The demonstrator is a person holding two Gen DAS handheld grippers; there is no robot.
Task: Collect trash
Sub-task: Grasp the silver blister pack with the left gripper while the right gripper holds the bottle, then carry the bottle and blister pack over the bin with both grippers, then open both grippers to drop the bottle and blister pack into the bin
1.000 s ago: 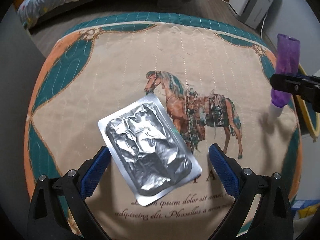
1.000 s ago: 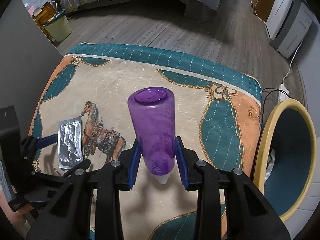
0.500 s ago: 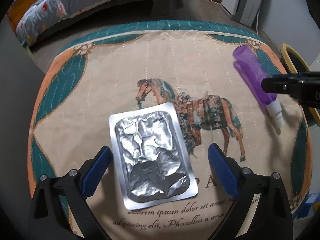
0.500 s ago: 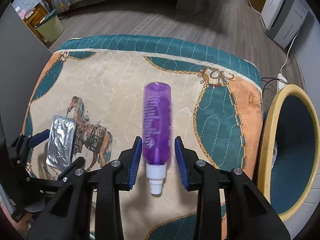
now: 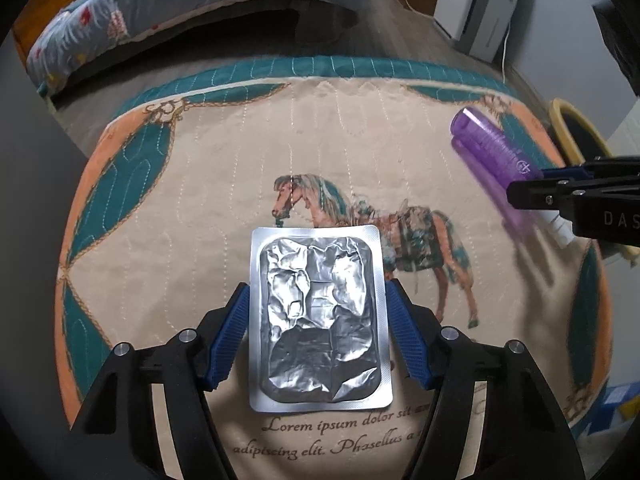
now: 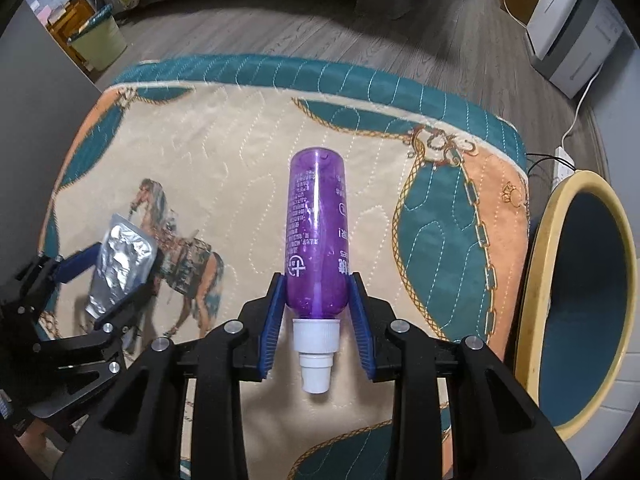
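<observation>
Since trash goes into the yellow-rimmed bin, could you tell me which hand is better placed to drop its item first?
Right. The right gripper grips the purple plastic spray bottle, beside the yellow-rimmed bin. The left gripper, closing around the silver foil blister pack, sits farther away.

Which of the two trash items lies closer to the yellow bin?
The purple spray bottle, in the right gripper beside the bin; the silver foil pack is far across the quilt.

Silver crinkled foil pack [image 5: 319,316], purple bottle [image 6: 316,240] with white cap, teal-orange horse-print quilt [image 5: 200,208].
</observation>
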